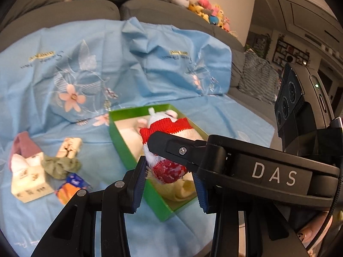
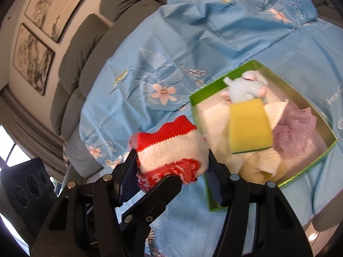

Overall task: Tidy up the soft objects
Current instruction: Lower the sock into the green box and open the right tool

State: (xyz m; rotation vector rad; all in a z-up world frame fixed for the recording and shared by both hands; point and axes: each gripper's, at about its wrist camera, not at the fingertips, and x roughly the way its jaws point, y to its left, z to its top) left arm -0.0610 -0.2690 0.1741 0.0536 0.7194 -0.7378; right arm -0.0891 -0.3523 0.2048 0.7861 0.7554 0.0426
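Both claws grip one rolled red-and-white sock [image 2: 171,150], right claw [image 2: 172,169] at its sides, left claw [image 1: 169,178] partly closed on its end; green box [image 2: 300,171] lies just ahead-right, right claw nearer.

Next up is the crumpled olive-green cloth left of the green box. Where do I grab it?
Probably pinch the olive-green cloth across its bunched middle, coming straight down; the small printed box and blue-orange packet crowd its sides.
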